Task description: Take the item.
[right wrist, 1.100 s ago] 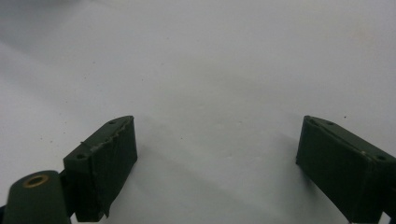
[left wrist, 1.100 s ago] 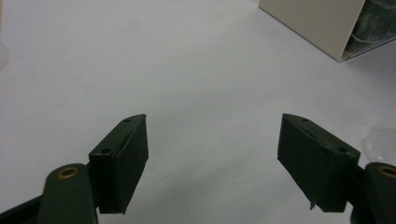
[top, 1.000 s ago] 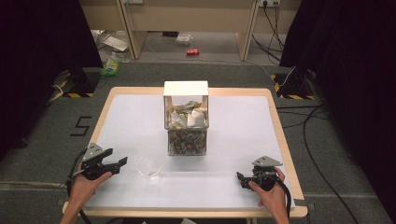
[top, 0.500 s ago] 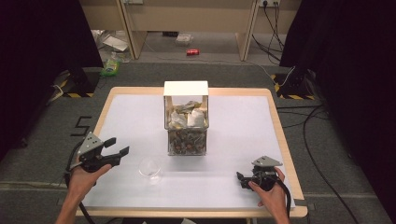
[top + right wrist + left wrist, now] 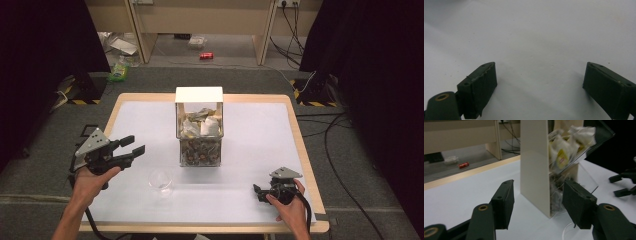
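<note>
Black tongs (image 5: 133, 144), a white tabletop (image 5: 250, 135) edged in pale wood, a cream-topped clear dispenser (image 5: 199, 95).

Open white desk (image 5: 250, 130) on both sides of the tall clear dispenser box (image 5: 199, 127), standing mid-desk as the main obstacle. Small clear glass cup (image 5: 160, 181) low in front of the box's left corner, near the left hand-held gripper (image 5: 131, 145), narrowing passage there. Bare surface ahead of the right hand-held gripper (image 5: 256, 192), jaws apart. Wide free strip along the far edge behind the box.
</note>
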### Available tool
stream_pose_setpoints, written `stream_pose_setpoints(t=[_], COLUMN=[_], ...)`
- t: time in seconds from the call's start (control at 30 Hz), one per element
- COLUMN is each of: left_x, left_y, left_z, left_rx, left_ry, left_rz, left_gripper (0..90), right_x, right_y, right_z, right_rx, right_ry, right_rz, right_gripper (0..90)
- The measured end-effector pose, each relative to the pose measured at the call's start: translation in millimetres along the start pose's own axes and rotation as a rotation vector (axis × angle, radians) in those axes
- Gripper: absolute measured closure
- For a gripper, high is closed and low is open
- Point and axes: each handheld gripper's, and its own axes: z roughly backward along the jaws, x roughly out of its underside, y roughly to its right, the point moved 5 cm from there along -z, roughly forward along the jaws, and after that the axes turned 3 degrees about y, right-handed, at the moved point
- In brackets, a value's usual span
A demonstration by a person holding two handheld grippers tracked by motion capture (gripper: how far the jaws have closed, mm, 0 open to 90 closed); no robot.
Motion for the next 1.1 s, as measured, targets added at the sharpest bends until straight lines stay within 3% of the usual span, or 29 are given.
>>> stream_pose_setpoints(t=[0.17,0.37,0.73,1.1], left_x=[-16.9,-29.0,-46.7,-52.5], left_y=[13.3,28.2,45.7,55.2], left_z=[-3.2,-7.5,-24.5,-45.1], left_rx=[0.021,0.059,0.109,0.121], left_ry=[0.017,0.031,0.055,0.041], left_rz=[-0.049,-0.076,-0.08,-0.115], left_gripper=[46.7,48.1,49.1,53.2], right_x=[0.0,0.0,0.0,0.1], right_y=[0.0,0.0,-0.2,-0.1], right_z=[0.0,0.0,0.0,0.0], right_rx=[0.0,0.0,0.0,0.0], right_ry=[-0.001,0.0,-0.001,-0.001], right_rz=[0.0,0.0,-0.001,0.0], right_gripper=[12.2,12.2,12.1,12.1])
